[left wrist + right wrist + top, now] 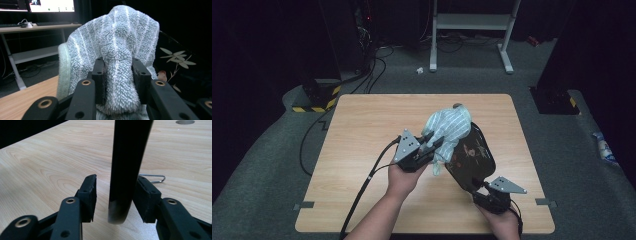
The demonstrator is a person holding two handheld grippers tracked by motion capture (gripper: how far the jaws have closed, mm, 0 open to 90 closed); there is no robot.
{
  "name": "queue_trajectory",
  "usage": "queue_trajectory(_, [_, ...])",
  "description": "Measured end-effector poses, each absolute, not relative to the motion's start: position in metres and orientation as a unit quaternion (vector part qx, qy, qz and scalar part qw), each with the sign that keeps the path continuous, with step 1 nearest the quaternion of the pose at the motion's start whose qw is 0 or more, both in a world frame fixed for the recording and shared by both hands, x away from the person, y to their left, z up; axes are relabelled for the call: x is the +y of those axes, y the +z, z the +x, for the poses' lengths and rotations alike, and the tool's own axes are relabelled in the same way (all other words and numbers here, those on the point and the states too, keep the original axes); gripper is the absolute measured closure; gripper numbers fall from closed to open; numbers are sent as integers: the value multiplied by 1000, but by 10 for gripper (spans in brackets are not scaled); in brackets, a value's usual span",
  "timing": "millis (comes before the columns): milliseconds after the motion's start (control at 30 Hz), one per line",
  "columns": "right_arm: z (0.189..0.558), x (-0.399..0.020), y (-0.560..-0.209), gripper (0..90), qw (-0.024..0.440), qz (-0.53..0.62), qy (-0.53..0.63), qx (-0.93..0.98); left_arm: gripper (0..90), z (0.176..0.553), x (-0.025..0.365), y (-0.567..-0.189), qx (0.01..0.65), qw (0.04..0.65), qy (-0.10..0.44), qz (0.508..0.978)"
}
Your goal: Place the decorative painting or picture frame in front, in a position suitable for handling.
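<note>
The left hand-held gripper (430,143) was held above the middle of the light wooden counter (362,130), raised off the surface and angled up and away from the person. The left forearm was seen entering from the bottom edge, the hand (402,175) wrapped under the gripper body. In the left gripper view the jaws were clamped on a bunched fold of the pale blue-green striped terry cloth (117,47), both pads pressed into the pile. The cloth (447,127) was draped against the upper edge of a black lacquered tray with a painted leaf motif (472,155).

The tray was tilted up on edge, off the counter at its far end, near the right-hand side of the counter. The right hand-held gripper (482,189) was held low at the tray's near corner, with the right hand (502,222) close to the counter's front edge. In the right gripper view the tray's dark rim (127,170) stood between the jaws: one pad lay against it, the other was apart from it with a visible gap, so the jaws were part-open around the rim. A small wire clip (155,178) lay on the counter beyond.
</note>
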State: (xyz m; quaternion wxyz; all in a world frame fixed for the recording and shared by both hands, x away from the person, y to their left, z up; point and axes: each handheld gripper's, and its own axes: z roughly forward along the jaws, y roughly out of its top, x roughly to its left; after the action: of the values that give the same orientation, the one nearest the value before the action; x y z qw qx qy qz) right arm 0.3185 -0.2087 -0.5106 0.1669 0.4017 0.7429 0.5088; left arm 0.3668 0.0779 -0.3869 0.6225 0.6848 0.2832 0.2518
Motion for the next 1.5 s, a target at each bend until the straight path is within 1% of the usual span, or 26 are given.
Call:
queue_trajectory(67, [319,-209,-510,503,163,407,510,740,690,367,74,-386,283,626,250,683])
queue_trajectory(200, [319,-209,-509,519,169,409,513,736,690,369,67,-386,277,622,255,686])
queue_trajectory(333, [321,-209,-507,654,177,403,509,739,689,373,61,-388,278,622,253,687])
queue_trajectory(367, [321,-209,-507,716,177,403,510,739,689,374,60,-389,280,620,252,688])
queue_trajectory(433, [321,-210,-507,779,177,400,511,740,689,377,59,-392,282,617,251,690])
queue_trajectory(467, [320,-209,-507,790,182,400,510,740,689,378,59,-393,283,615,251,692])
queue_trajectory(600, [321,-210,-507,798,176,406,513,736,688,381,57,-399,289,610,245,696])
queue_trajectory(700, [321,-209,-506,799,181,403,512,736,689,380,51,-401,284,610,238,700])
queue_trajectory(833, [320,-206,-505,799,188,399,507,740,689,371,40,-400,267,608,236,710])
queue_trajectory(967, [321,-206,-505,799,189,398,507,741,692,359,29,-398,245,613,222,717])
queue_trajectory(1100, [320,-205,-505,797,186,398,507,742,693,348,18,-396,221,612,226,725])
queue_trajectory(1167, [320,-205,-505,797,187,396,507,742,693,344,12,-394,210,606,238,730])
queue_trajectory(1267, [320,-206,-505,797,184,395,509,743,693,350,14,-394,218,599,243,731])
queue_trajectory(1500, [319,-205,-505,795,183,392,508,745,697,379,33,-395,264,583,256,724])
